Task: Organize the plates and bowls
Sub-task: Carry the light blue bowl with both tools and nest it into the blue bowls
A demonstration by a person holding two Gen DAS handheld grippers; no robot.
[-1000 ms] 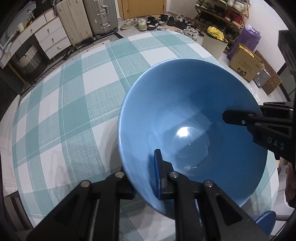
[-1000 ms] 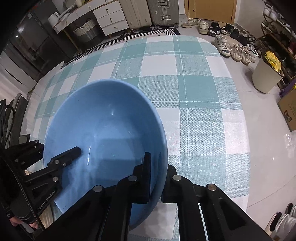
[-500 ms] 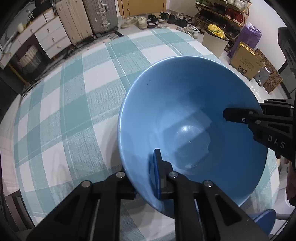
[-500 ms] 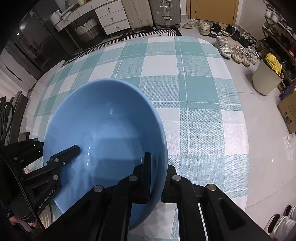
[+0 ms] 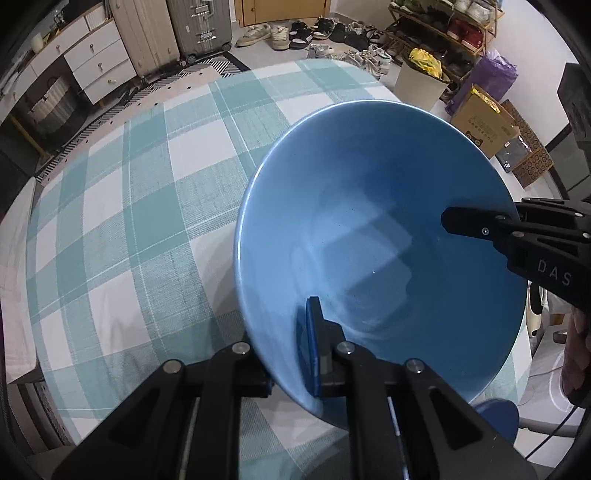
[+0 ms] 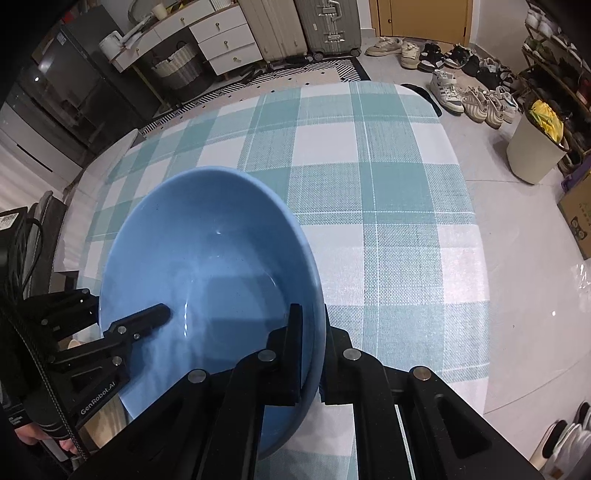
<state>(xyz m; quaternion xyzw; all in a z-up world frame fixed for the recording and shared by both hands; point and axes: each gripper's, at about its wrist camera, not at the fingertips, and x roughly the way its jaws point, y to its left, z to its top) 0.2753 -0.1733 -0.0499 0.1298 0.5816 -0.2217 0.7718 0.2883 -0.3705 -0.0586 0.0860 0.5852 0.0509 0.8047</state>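
Note:
A large blue bowl (image 5: 369, 236) hangs tilted above the teal-and-white checked tablecloth (image 5: 122, 229), held by two opposite sides of its rim. My left gripper (image 5: 288, 354) is shut on the near rim, one finger inside the bowl and one outside. In the right wrist view the same bowl (image 6: 207, 266) fills the lower left, and my right gripper (image 6: 314, 347) is shut on its right rim. Each gripper also shows in the other's view: the right gripper (image 5: 480, 225) at the bowl's far side, the left gripper (image 6: 144, 321) at the lower left.
The tablecloth (image 6: 388, 206) stretches away beyond the bowl. A blue rounded thing (image 5: 496, 417) peeks out under the bowl at the table's near right edge. On the floor stand a white bin (image 6: 532, 151), cardboard boxes (image 5: 480, 125), shoes and suitcases (image 5: 201, 26).
Both grippers have risen a little with the bowl still held between them. The table looks slightly farther below. Neither grip has changed.

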